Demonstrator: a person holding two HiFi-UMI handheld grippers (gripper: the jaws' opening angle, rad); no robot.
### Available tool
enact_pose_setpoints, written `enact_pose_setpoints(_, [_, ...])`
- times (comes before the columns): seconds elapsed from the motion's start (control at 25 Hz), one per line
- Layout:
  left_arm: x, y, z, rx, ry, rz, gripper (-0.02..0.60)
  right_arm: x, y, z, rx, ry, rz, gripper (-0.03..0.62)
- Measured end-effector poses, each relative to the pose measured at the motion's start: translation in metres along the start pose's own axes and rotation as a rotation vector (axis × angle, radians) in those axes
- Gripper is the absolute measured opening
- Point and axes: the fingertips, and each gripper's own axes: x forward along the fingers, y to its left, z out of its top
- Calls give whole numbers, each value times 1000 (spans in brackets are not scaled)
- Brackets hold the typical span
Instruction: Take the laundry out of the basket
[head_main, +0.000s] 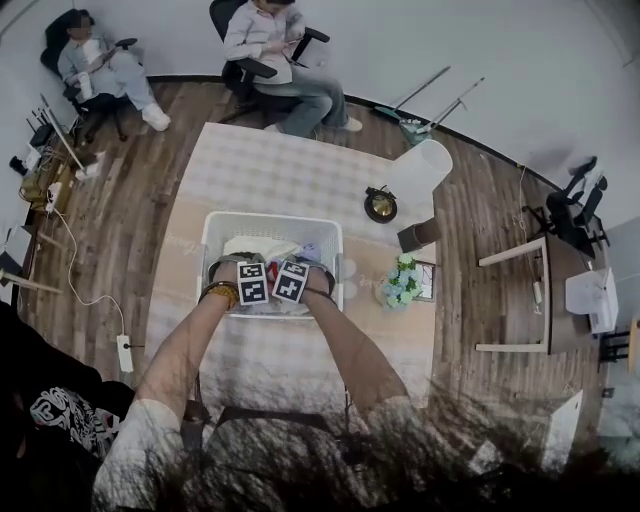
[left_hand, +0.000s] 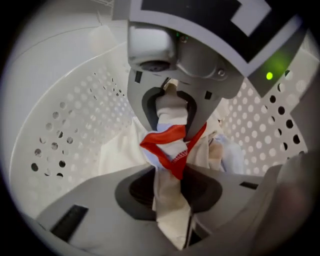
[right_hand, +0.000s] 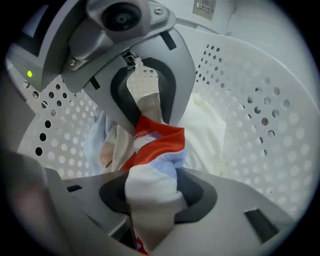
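While the head view shows the left gripper (head_main: 251, 283) and right gripper (head_main: 291, 281) side by side, pointing down into the white basket (head_main: 216, 228) on the table (head_main: 300, 170), the laundry (head_main: 262, 247) lies directly beneath both, equally near; in the left gripper view the jaws pinch a white, red-trimmed garment (left_hand: 170, 145). In the right gripper view the jaws clamp what seems the same garment, bunched, with basket walls all round; the way out is probably straight up.

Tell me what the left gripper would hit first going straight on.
The white, red-trimmed garment that the left gripper pinches; beyond, probably the right gripper holding the same cloth, though depth is unclear.
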Motion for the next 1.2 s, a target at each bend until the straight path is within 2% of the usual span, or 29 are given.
enact_pose_setpoints(0.12, [-13, 2, 3, -25, -32, -12, 120, -12, -3, 11, -7, -47, -15, 128])
enact_pose_setpoints(0.2, [-29, 4, 8, -32, -51, -11, 112, -28, -4, 18, 9, -86, -25, 94])
enact_pose_setpoints(0.48, [-108, 26, 34, -18, -113, 73, 108, -108, -21, 38, 59, -231, -117, 86])
enact_pose_setpoints(0.64, [-164, 44, 60, -15, -159, 141, 109, -172, -36, 46, 76, -320, -208, 84])
enact_pose_setpoints(0.76, [-214, 48, 88, 12, -196, 208, 109, -227, -39, 48, 97, -387, -289, 84])
enact_pose_setpoints(0.92, [-268, 54, 112, 54, -207, 282, 109, -283, -42, 57, 72, -439, -371, 84])
enact_pose_setpoints(1.2, [-279, 37, 131, 50, -255, 255, 109, -301, -27, 44, 62, -411, -391, 84])
